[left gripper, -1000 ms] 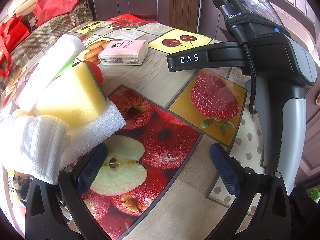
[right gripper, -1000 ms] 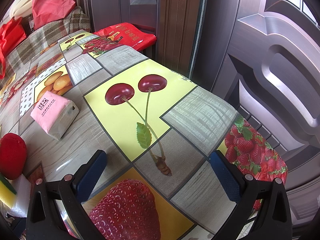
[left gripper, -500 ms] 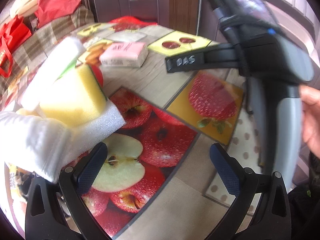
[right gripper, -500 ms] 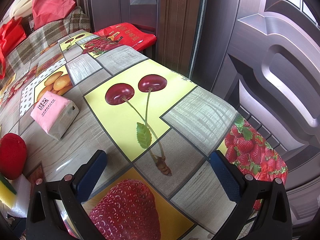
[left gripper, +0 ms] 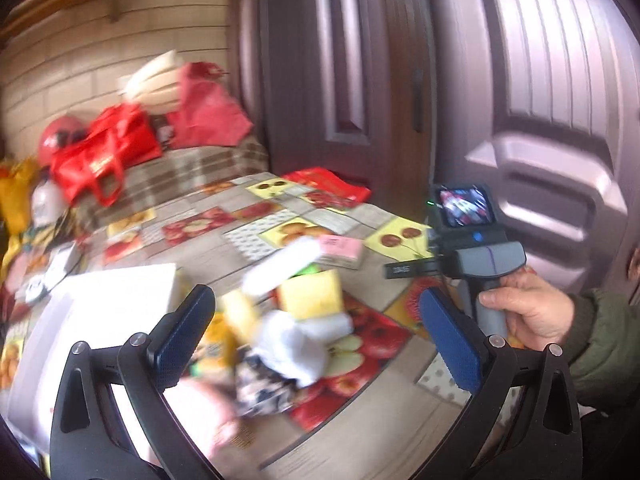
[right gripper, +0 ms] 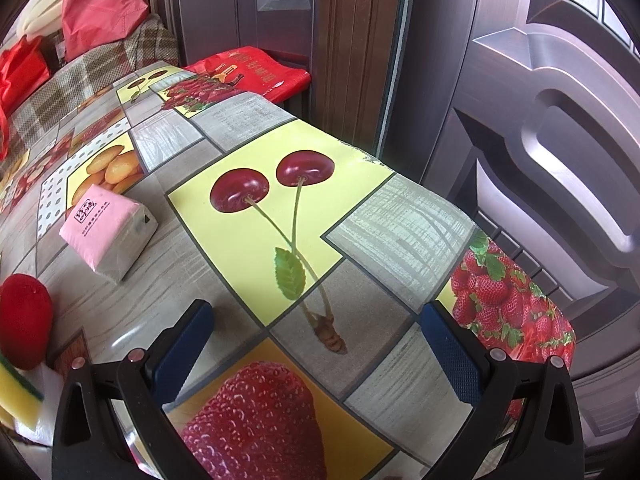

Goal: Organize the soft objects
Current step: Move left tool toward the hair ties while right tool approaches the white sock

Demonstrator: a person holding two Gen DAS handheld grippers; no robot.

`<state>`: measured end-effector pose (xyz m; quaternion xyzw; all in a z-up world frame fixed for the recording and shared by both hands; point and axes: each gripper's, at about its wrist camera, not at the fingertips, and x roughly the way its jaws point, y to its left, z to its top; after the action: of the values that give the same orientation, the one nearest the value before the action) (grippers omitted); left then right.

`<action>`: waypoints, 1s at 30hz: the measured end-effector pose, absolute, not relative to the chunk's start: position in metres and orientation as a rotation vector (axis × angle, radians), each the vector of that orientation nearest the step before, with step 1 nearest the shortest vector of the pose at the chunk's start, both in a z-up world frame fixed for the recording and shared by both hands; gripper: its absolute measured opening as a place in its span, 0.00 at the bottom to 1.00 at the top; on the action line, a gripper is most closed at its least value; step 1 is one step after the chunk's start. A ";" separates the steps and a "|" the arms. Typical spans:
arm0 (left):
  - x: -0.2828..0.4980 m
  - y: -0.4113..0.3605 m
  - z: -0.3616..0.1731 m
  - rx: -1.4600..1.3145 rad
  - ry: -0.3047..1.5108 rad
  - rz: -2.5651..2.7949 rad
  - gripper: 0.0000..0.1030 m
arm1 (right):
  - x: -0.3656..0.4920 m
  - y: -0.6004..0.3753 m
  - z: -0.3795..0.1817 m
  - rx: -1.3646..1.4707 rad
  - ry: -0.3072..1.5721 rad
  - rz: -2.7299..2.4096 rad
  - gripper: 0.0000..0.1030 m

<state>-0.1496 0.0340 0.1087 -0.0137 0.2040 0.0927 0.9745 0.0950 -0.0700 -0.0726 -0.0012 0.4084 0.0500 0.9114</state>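
left tongs (left gripper: pixel 316 332): risen and drawn back from the sponge pile (left gripper: pixel 308 300), jaws wide, empty
view: now blurred
white box (left gripper: pixel 120 300): newly in sight, left of the pile

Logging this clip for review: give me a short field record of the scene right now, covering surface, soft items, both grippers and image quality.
surface: table with fruit-print cloth
soft items: pink tissue pack, yellow sponge, white foam block, white cloth, loosely piled
left gripper: jaws open, empty, raised over the pile
right gripper: jaws open, empty, over the table
right hand: grips the right gripper's handle
image quality: left wrist view motion-blurred; right wrist view sharp
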 end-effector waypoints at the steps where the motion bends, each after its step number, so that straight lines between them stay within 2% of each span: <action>1: -0.162 0.044 0.107 -0.055 0.405 0.198 1.00 | 0.095 -0.070 -0.073 -0.002 0.842 0.103 1.00; 11: -0.251 0.125 0.059 -0.268 0.508 0.342 1.00 | 0.096 -0.065 -0.070 0.012 0.835 0.100 1.00; 18: -0.245 0.083 0.030 -0.201 0.652 0.202 1.00 | 0.096 -0.073 -0.064 0.013 0.807 0.343 1.00; 21: -0.231 0.068 0.015 -0.168 0.751 0.183 1.00 | 0.074 -0.101 -0.047 0.171 0.657 0.502 1.00; 25: -0.223 0.072 0.001 -0.235 0.804 0.179 1.00 | 0.015 -0.131 -0.013 0.196 0.293 0.783 1.00; 30: -0.215 0.078 -0.003 -0.299 0.831 0.164 0.98 | -0.025 -0.136 0.006 0.118 0.203 1.035 1.00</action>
<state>-0.2155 0.0785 -0.0034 -0.1443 0.4019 0.0794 0.9008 -0.0246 -0.1365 0.0059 0.0564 0.0970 0.4936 0.8624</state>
